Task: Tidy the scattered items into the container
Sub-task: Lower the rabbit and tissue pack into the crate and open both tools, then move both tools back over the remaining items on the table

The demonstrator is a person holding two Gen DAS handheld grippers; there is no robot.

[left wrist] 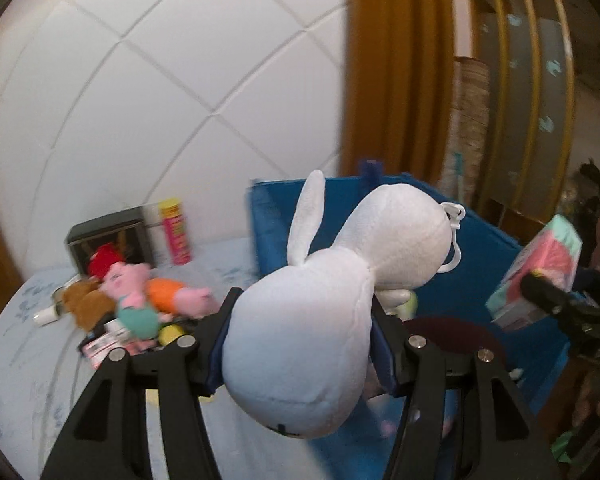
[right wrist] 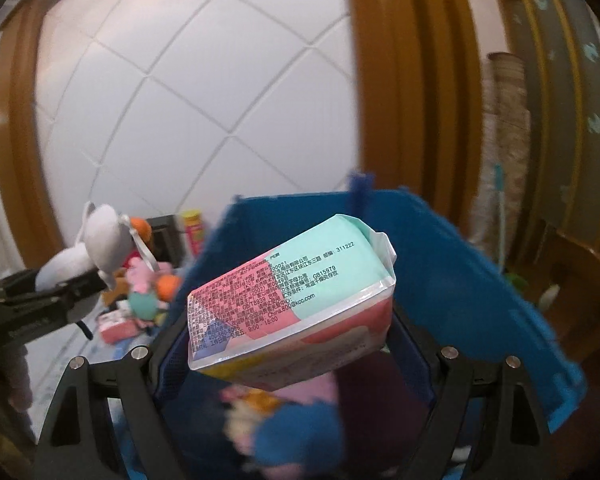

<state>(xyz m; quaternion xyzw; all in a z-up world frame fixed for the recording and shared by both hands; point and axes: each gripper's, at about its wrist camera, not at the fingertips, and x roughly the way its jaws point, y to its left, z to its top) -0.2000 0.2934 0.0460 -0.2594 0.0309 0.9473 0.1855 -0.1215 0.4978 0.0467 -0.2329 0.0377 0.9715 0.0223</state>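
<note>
My left gripper (left wrist: 304, 344) is shut on a white plush rabbit (left wrist: 308, 320) and holds it in the air at the near left edge of the blue fabric bin (left wrist: 480, 256). My right gripper (right wrist: 288, 332) is shut on a pink and mint tissue pack (right wrist: 288, 288) and holds it above the open blue bin (right wrist: 480, 264). The tissue pack (left wrist: 540, 272) and right gripper show at the right of the left wrist view. The rabbit (right wrist: 88, 256) and left gripper show at the left of the right wrist view. Soft items lie inside the bin (right wrist: 284, 420).
A heap of plush toys (left wrist: 140, 296) and small packets (left wrist: 104, 344) lies on the pale bed sheet (left wrist: 40, 380) left of the bin. A dark box (left wrist: 108, 236) and a pink and yellow tube (left wrist: 176, 232) stand behind it. A white padded headboard (left wrist: 140, 80) rises behind.
</note>
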